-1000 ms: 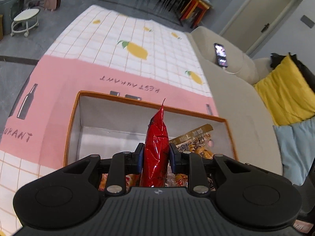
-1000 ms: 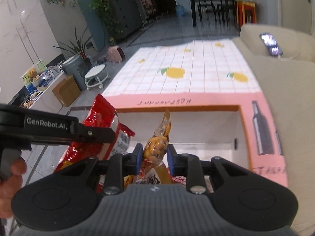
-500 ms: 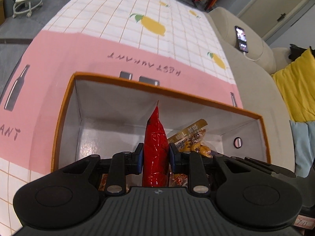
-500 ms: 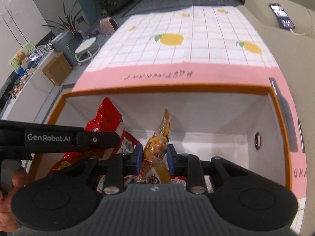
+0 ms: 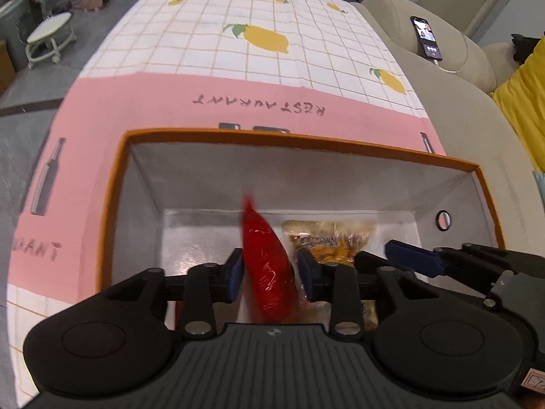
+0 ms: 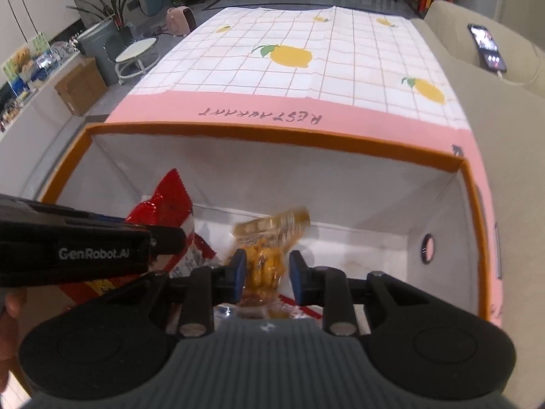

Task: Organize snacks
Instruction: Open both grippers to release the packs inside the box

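Observation:
An orange-rimmed white box [image 5: 289, 139] [image 6: 272, 136] stands on the tablecloth, and both grippers reach down into it. My left gripper [image 5: 270, 274] has its jaws opening. The red snack packet [image 5: 269, 272] stands blurred between the pads with small gaps on both sides. The right wrist view shows that red packet [image 6: 163, 204] behind the left gripper's black body [image 6: 85, 248]. My right gripper [image 6: 267, 274] is shut on a yellow snack packet [image 6: 262, 262], whose blurred top leans right. That packet [image 5: 327, 242] also shows in the left wrist view, beside a right finger [image 5: 412, 255].
Several more packets lie on the box floor under both grippers. A beige sofa [image 5: 460, 119] with a phone [image 5: 425, 37] runs along the right. The lemon-print tablecloth [image 6: 306, 68] stretches beyond the box. A hand [image 6: 10, 306] shows at the lower left.
Both grippers sank deeper into the box. The left jaws parted and the red packet is slipping free. The yellow packet's top tipped from upright to the right.

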